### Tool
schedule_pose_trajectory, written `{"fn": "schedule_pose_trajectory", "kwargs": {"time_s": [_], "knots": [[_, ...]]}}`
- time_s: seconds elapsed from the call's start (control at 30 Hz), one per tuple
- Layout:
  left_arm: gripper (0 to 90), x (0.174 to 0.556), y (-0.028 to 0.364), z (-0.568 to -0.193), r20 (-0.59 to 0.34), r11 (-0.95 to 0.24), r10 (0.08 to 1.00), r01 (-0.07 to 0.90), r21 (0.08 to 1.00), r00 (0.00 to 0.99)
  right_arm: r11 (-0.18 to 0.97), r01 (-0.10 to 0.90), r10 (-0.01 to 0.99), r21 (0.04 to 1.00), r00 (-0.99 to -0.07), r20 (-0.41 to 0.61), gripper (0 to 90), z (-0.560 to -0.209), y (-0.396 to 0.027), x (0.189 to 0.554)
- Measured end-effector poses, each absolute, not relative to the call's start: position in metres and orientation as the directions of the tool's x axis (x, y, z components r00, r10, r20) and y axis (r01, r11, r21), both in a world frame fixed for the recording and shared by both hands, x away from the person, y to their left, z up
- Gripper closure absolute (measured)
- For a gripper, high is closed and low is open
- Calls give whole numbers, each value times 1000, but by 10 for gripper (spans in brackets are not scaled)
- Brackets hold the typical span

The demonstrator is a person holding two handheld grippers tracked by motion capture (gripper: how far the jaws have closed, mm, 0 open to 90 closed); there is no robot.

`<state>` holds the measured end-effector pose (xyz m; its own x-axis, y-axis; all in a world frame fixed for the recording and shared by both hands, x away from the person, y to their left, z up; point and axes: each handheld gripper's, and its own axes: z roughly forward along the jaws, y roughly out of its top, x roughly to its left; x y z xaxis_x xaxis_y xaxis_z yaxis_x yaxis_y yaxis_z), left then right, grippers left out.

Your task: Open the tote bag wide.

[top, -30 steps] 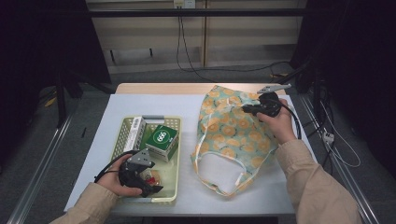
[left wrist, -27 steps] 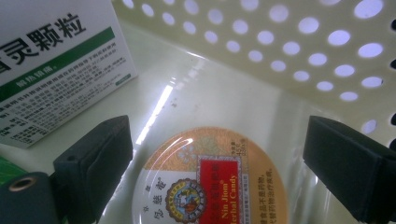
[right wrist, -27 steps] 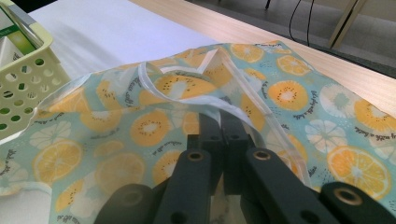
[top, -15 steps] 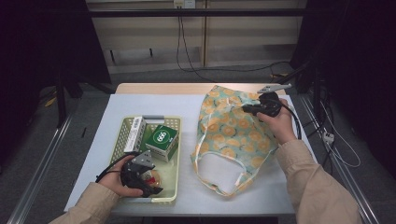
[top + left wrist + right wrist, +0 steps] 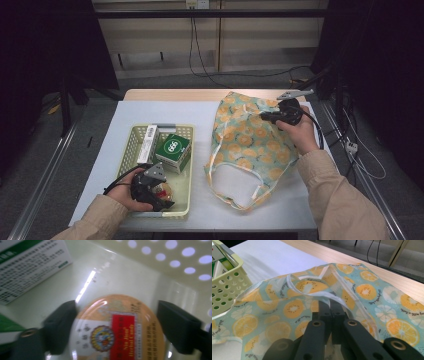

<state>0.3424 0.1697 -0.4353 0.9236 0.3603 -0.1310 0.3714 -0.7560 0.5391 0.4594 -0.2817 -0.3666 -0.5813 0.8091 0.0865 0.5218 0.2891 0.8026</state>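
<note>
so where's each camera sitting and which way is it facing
High view: fixed above the person's side, looking forward and down on the table; both forearms enter from below, left gripper in the basket, right gripper on the fruit-print bag.
Left gripper view: rides the left gripper, looking down into the basket at a round candy tin between its just-closing jaws, not clearly pressed yet.
Right gripper view: rides the right gripper, looking across the bag; its jaws are shut on the bag's edge.
Shared: the basket and green box appear in all three.

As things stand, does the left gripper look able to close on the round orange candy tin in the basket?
Probably yes: the left gripper already straddles the round orange candy tin, its fingers closing in, nothing between.
</note>
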Motion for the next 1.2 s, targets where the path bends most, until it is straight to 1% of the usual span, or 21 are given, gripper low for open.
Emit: {"fn": "schedule_pose_trajectory", "kwargs": {"time_s": [0.17, 0.3, 0.43, 0.5, 0.53, 0.6, 0.67, 0.7, 0.83, 0.93, 0.97, 1.0, 1.03, 1.1, 1.2], "knots": [[218, 343, 166, -434, -131, -752, 382, 390, 531, 915, 286, 521, 810, 804, -579, 87, 900, -366, -284, 459], [219, 346, 159, -435, -153, -733, 389, 405, 546, 909, 286, 522, 811, 804, -579, 88, 900, -367, -283, 459], [218, 351, 153, -433, -158, -696, 395, 407, 592, 905, 289, 520, 808, 804, -583, 86, 900, -368, -282, 460], [216, 351, 154, -432, -148, -699, 388, 395, 596, 910, 288, 520, 806, 804, -585, 89, 900, -368, -281, 459], [210, 352, 155, -432, -139, -710, 374, 379, 593, 917, 288, 519, 806, 805, -586, 90, 900, -368, -281, 460], [153, 350, 155, -431, -129, -725, 364, 367, 583, 923, 287, 520, 806, 805, -584, 90, 900, -367, -280, 460], [137, 348, 157, -430, -125, -738, 354, 359, 572, 927, 287, 520, 806, 805, -585, 91, 900, -367, -280, 460], [114, 347, 158, -430, -131, -741, 346, 356, 569, 929, 288, 520, 805, 804, -587, 91, 900, -367, -280, 459], [98, 344, 160, -435, -119, -769, 342, 350, 535, 932, 289, 515, 804, 807, -588, 88, 900, -367, -278, 459], [104, 343, 159, -437, -105, -782, 333, 336, 525, 937, 290, 513, 804, 808, -588, 85, 900, -366, -277, 459], [119, 343, 159, -437, -102, -778, 335, 336, 530, 937, 288, 513, 805, 808, -588, 87, 900, -366, -277, 459], [160, 344, 160, -436, -99, -776, 339, 338, 533, 935, 289, 515, 805, 807, -586, 86, 900, -366, -277, 458], [200, 345, 161, -435, -115, -763, 355, 359, 538, 928, 292, 515, 805, 806, -587, 83, 900, -366, -278, 459], [202, 347, 162, -435, -130, -757, 366, 376, 534, 922, 290, 516, 805, 806, -587, 86, 900, -366, -278, 459], [204, 346, 162, -431, -133, -737, 378, 384, 556, 916, 288, 516, 804, 807, -588, 89, 900, -366, -278, 459]]}}
